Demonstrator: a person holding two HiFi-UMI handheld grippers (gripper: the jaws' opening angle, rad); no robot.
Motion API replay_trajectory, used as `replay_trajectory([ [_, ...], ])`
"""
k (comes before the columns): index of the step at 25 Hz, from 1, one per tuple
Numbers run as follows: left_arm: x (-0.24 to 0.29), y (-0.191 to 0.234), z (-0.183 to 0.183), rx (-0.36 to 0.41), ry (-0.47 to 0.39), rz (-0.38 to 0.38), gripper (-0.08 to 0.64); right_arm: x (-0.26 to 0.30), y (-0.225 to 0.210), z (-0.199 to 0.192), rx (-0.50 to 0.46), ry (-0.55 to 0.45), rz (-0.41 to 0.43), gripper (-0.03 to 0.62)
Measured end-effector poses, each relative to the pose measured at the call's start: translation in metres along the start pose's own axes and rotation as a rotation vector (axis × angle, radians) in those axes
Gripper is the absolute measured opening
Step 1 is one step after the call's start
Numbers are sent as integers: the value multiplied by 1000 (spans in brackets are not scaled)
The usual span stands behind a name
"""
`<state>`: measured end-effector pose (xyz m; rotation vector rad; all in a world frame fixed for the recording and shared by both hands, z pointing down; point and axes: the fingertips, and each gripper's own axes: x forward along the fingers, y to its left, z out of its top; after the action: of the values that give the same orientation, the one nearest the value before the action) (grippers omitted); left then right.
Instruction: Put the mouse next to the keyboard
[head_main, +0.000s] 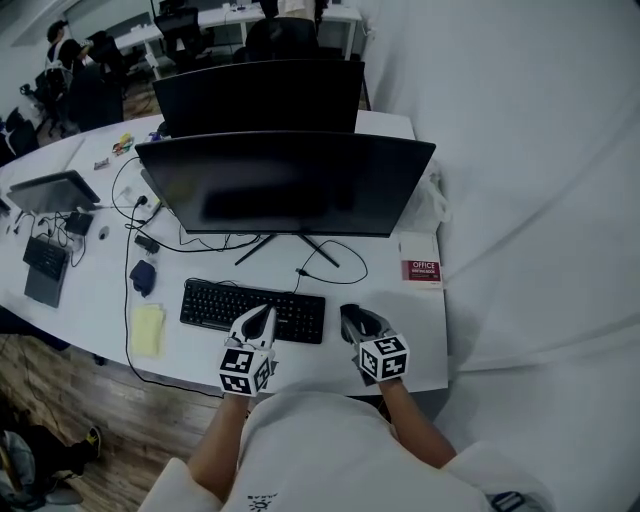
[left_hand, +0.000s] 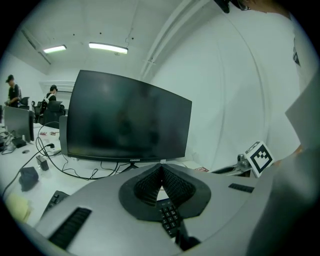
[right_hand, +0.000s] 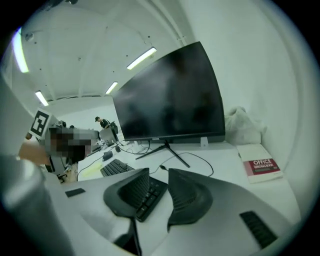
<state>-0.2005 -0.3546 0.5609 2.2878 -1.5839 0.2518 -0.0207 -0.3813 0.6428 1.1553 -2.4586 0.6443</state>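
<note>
Your left gripper (head_main: 264, 314) has its jaws pressed together; your right gripper (head_main: 352, 316) has them partly spread, empty. The dark lump I take for the mouse (head_main: 143, 277) lies on the desk (head_main: 385, 290), centre-left, just beside the keyboard (head_main: 253, 310). It is likely light, hard and slick: pinch its flanks.

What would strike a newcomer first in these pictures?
A big dark monitor fills the middle of the white desk, a black keyboard lying before it. At the near edge, the left gripper, jaws together, hovers over the keyboard's right part; the right gripper, jaws apart and empty, just beyond its end.
</note>
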Motion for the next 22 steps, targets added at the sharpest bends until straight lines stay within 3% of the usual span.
replay_trajectory([
  [3,-6,0,11,3,-31,4,6,-14,11,26,-12,-62,41,78],
  [7,-13,-5,24,3,-64,-3,6,-33,21,56,-23,-135,81,40],
  [15,-18,-10,39,-15,-105,0,5,-70,28,105,-39,-260,96,18],
  [22,-20,-12,39,-10,-102,1,5,-76,34,114,-51,-281,115,18],
])
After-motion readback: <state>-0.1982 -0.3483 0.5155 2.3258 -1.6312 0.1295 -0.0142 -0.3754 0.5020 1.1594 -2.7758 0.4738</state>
